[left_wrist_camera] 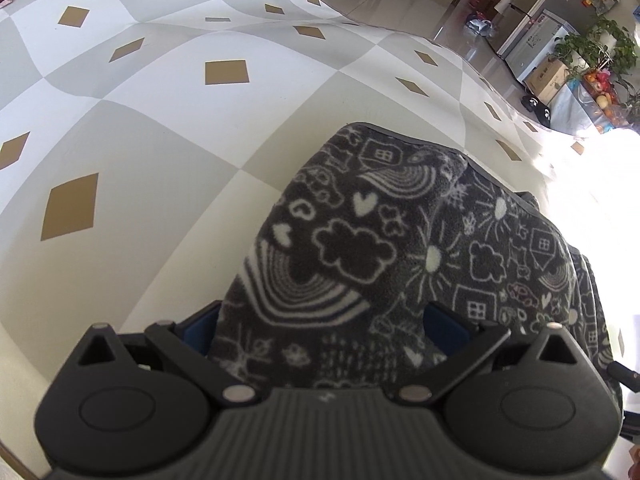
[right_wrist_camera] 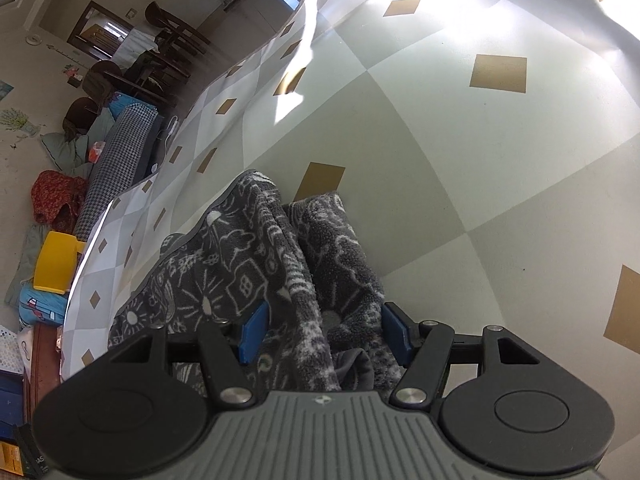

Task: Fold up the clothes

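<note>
The left hand-held gripper (left_wrist_camera: 324,328) is clamping a thick bunch of the dark grey fleece garment printed with white doodles of rainbows, clouds, hearts and houses (left_wrist_camera: 400,240), its blue pads pressing in from both sides. The right hand-held gripper (right_wrist_camera: 324,328) is likewise closing on a gathered fold of the same fleece (right_wrist_camera: 256,272), with fabric bulging between and over its blue fingers (right_wrist_camera: 252,330). The garment is hanging and bunching between the two grippers, above the desk covered in a grey-and-white checked cloth with tan diamonds (left_wrist_camera: 160,160); whether its lower edge is touching that cloth cannot be told.

The risk, as I judge it, is in the grip itself: each gripper is holding several layers at once (a wad more than an edge), so one layer could be slipping out as the cloth is being stretched, leaving a crooked fold. Thick fleece is also springing back readily, and a fold laid loosely may be opening again. Strong sunlight is washing out one side of the desk (right_wrist_camera: 460,8), hiding part of the surface there.

No brand, label or legible writing is showing on the garment or the grippers.
</note>
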`<state>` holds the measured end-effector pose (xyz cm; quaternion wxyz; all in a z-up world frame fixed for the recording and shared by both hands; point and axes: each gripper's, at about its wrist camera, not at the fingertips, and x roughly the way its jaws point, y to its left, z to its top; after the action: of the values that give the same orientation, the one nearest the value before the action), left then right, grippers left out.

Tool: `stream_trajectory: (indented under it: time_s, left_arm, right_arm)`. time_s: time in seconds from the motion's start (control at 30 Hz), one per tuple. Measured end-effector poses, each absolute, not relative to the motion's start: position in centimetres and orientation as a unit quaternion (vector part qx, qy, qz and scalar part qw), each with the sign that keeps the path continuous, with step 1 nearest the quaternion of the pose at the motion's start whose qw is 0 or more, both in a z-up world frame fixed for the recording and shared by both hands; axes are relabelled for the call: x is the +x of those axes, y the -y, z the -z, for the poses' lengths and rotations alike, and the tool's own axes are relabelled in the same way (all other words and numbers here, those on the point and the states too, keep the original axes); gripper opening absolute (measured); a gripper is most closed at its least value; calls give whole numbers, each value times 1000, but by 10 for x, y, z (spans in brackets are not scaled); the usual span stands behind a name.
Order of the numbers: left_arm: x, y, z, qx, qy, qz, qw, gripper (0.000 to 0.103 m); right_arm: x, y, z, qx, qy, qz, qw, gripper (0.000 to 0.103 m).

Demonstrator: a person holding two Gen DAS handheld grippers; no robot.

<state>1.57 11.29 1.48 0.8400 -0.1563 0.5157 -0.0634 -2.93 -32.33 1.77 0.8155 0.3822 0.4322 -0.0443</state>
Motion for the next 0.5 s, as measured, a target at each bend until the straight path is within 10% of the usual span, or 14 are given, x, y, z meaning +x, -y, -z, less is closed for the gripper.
stream_trajectory:
  time_s: [0.5]
  left_arm:
    - [28,-92,-11,-169,-539,175,806,103]
  right_arm:
    - [1,280,-17,297,-480,-47,824,66]
